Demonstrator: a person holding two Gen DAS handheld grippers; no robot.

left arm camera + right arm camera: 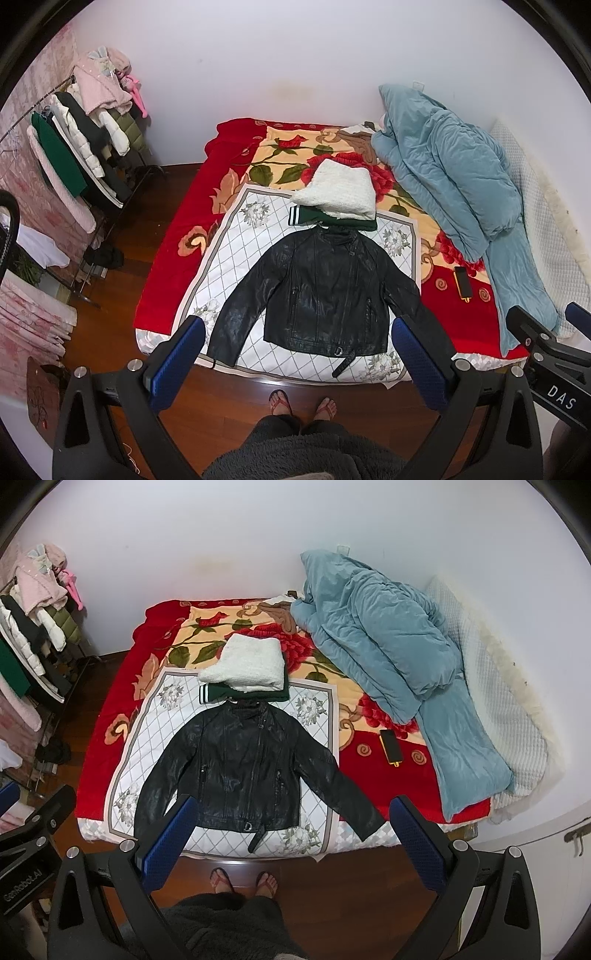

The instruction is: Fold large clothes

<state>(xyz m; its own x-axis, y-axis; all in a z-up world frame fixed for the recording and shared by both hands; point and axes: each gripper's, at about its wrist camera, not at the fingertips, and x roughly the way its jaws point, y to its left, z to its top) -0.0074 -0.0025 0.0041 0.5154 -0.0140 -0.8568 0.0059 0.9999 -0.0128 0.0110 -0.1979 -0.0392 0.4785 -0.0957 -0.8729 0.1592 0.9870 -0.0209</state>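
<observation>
Ahead of both spread, empty grippers, left gripper point(297, 363) and right gripper point(291, 840), the black leather jacket point(321, 291) lies flat, not yet folded; beyond it, a white fleece point(338, 195) and a green garment point(332, 220) are already stacked folded.

One jacket point(317, 291), perhaps two folded garments point(336, 199), one phone point(463, 282).

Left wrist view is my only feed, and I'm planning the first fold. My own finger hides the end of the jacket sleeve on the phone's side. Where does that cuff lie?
Observer: The cuff of the black jacket lies flat near the foot edge of the bed, not hanging off.
Operator: What's past the bed on that side?
Observer: A white panel with a dark latch, close to the bed's corner.
Operator: Is the other hand free?
Observer: Yes, the right hand-held gripper is open and empty, short of the jacket's hem.
</observation>
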